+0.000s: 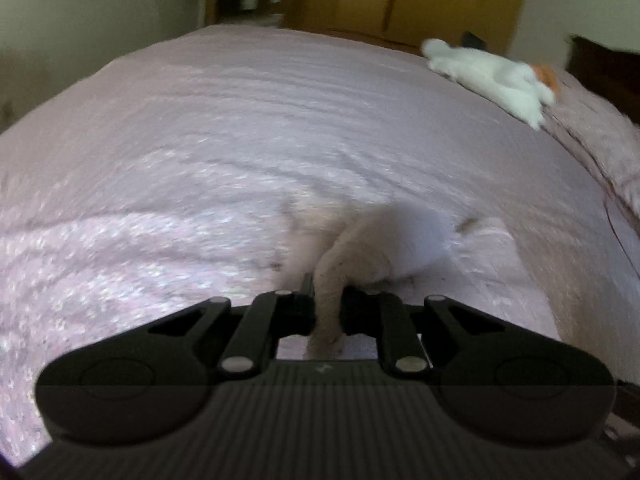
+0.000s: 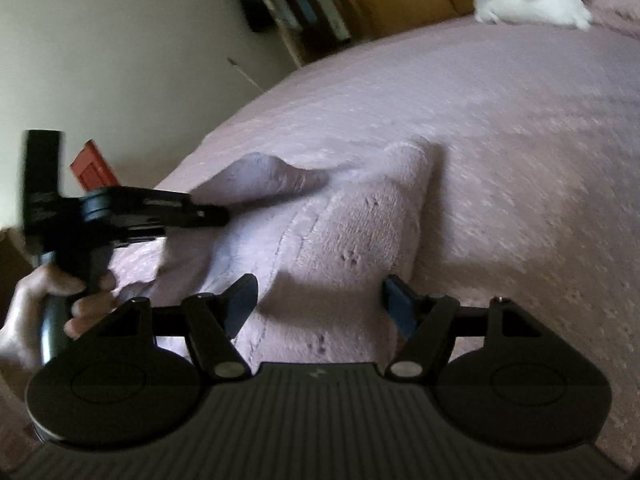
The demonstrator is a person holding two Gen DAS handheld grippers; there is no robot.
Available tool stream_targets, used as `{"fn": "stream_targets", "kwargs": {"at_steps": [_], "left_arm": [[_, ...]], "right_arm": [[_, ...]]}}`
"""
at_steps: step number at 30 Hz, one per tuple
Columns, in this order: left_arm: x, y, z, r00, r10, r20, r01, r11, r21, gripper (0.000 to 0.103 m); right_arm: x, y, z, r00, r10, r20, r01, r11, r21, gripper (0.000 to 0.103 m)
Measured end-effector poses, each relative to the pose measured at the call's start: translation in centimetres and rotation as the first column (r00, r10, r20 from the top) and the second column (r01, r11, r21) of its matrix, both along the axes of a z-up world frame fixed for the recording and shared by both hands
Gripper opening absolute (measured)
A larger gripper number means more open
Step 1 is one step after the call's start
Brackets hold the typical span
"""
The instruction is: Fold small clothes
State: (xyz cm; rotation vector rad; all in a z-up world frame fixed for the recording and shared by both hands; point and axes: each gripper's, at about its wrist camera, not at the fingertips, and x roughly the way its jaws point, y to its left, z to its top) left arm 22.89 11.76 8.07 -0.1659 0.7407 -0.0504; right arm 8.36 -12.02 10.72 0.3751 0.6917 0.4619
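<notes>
Jaws of left gripper point(image 1: 326, 312) pinching pink garment point(image 2: 352, 240) on bed point(image 1: 200, 120); right gripper point(image 2: 320, 304) jaws spread.

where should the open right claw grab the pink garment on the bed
The left claw already pinches one raised edge of the pink garment, so take the opposite free corner, the upstanding one at its far end. Come from the right side, low over the bedspread: that corner stands proud of the bed, giving the right claw an edge to close on.
</notes>
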Motion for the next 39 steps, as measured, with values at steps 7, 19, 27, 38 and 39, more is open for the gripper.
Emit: {"fn": "stream_targets", "kwargs": {"at_steps": [7,19,27,38,39], "left_arm": [[0.4,2.5,-1.2,0.993,0.055,-0.1,-0.069,0.986,-0.149,0.038],[-5.3,1.7,0.1,0.986,-0.032,-0.162,0.031,0.999,-0.007,0.056],[-5.9,4.4,-2.2,0.979,0.02,-0.202,-0.055,0.984,-0.171,0.073],[-5.4,5.8,-5.4,0.968,-0.089,-0.235,-0.052,0.844,-0.534,0.043],[-5.4,6.0,-5.3,0.968,-0.088,-0.236,-0.058,0.835,-0.548,0.041]], "right_arm": [[-0.3,2.0,0.1,0.998,0.047,0.031,-0.043,0.993,-0.112,0.078],[-0.8,0.4,0.2,0.998,0.066,0.011,-0.065,0.996,-0.062,0.079],[1.0,-2.4,-1.8,0.995,0.002,-0.095,0.006,0.996,0.086,0.094],[5.8,-1.8,-5.5,0.959,0.068,-0.275,0.015,0.957,0.29,0.063],[6.0,-2.0,-5.2,0.958,0.068,-0.278,0.019,0.954,0.298,0.058]]}}
